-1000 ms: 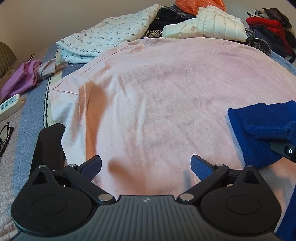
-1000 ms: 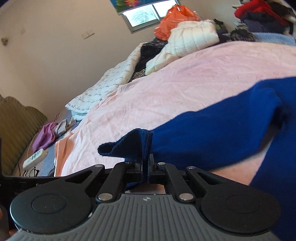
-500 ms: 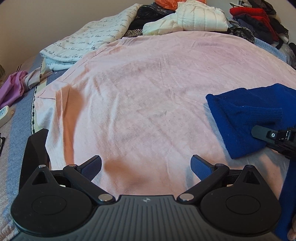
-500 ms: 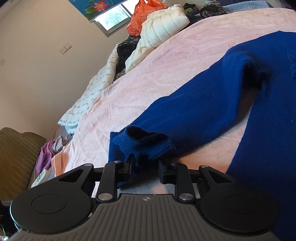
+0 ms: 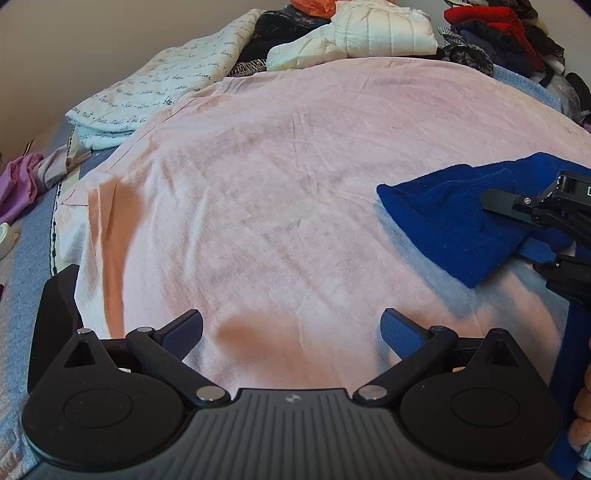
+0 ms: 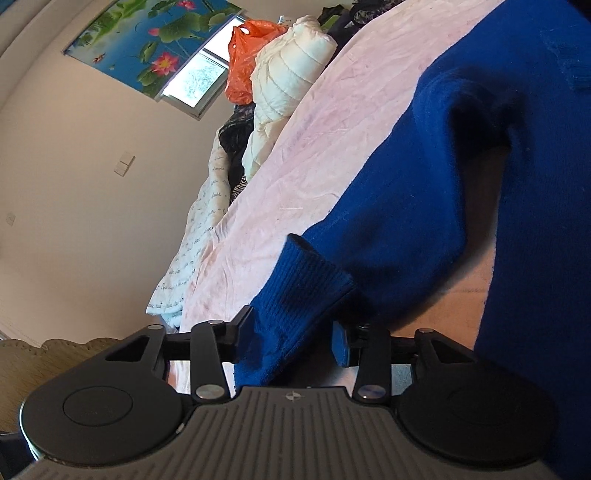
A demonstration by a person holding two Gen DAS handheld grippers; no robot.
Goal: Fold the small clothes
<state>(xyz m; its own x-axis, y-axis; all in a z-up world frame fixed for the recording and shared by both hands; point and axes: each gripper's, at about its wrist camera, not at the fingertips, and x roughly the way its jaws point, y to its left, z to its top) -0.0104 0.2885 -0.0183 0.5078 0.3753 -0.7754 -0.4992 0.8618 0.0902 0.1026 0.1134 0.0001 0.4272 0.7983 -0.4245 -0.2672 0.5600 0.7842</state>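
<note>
Blue knit sweater (image 6: 424, 206): spread on the pink sheet (image 5: 295, 192). Its ribbed sleeve cuff (image 6: 299, 295) lies between the fingers of the right gripper (image 6: 291, 341); the jaws are opening and the cuff sits loosely in the gap, the right-hand pad standing clear of the cloth. The sleeve runs ahead and up-right of that gripper to the sweater body. From the left gripper (image 5: 291, 332), the sweater lies ahead and to the right, well apart.

Left gripper: jaws spread wide, nothing between them, tilted down over bare sheet.

Right gripper: rolled sideways, low over the bed. Part of a hand (image 5: 581, 421) shows at the right edge of the left wrist view.

Surface: bed covered by the wrinkled pink sheet. At the far end, a white quilted jacket (image 5: 369, 33), an orange bag (image 6: 247, 62), a script-printed cloth (image 5: 162, 88), and dark and red clothes (image 5: 495, 26). Purple cloth (image 5: 18, 184) far left of the left gripper.

Room: cream wall; window with a lotus-print blind (image 6: 147, 40).
</note>
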